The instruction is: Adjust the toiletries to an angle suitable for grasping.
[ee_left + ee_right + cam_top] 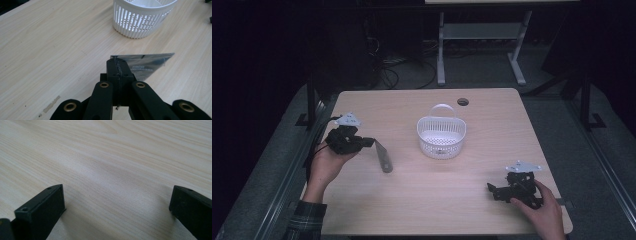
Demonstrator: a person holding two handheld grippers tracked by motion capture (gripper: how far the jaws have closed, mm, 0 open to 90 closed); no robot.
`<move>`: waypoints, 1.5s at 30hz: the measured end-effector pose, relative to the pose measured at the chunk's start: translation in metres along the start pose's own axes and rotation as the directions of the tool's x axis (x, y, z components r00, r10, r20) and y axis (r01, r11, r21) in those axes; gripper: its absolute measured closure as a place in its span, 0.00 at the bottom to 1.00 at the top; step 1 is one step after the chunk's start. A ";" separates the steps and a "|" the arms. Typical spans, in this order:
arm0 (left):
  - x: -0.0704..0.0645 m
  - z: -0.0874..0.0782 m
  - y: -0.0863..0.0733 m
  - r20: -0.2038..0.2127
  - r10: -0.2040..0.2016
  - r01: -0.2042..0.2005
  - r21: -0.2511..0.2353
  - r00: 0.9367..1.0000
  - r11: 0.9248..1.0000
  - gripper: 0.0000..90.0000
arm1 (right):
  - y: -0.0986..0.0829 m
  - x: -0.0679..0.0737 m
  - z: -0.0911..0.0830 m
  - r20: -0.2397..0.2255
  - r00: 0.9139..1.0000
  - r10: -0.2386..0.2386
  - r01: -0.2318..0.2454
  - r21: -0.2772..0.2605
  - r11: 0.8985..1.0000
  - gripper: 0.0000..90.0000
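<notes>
My left gripper (371, 142) is at the table's left side, shut on a flat silvery foil pouch (383, 157) that slants down toward the table. In the left gripper view the black jaws (117, 62) are pressed together on the pouch's (147, 63) near edge, and the pouch carries small printed text. A white slatted basket (441, 136) with a handle stands at the table's middle, to the right of the pouch. My right gripper (492, 188) rests low near the front right, open, with bare wood between its fingers (45, 207).
The light wooden table (437, 200) has a round cable hole (463, 102) at the back. The basket (142, 17) looks empty inside. Beyond the table's far edge stand a desk frame (482, 45) and cables on a dark floor.
</notes>
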State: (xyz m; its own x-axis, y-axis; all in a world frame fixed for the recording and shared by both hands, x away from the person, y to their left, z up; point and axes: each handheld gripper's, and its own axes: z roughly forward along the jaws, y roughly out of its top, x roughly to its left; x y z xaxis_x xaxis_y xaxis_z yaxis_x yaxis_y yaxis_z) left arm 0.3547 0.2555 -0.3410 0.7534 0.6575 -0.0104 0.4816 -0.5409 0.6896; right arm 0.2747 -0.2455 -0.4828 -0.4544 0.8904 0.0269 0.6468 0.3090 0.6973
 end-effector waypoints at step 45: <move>-0.018 0.011 0.011 0.057 0.078 -0.079 0.017 0.995 0.997 0.16 | 0.000 0.000 0.000 0.000 1.000 -0.002 0.002 0.000 1.000 0.00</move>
State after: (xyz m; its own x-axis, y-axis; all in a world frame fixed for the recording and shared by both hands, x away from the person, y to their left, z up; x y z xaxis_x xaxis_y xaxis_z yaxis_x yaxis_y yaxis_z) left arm 0.3510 0.2321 -0.3413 0.8127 0.5827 0.0022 0.4282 -0.5997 0.6760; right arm 0.2751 -0.2455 -0.4828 -0.4556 0.8898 0.0252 0.6460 0.3111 0.6971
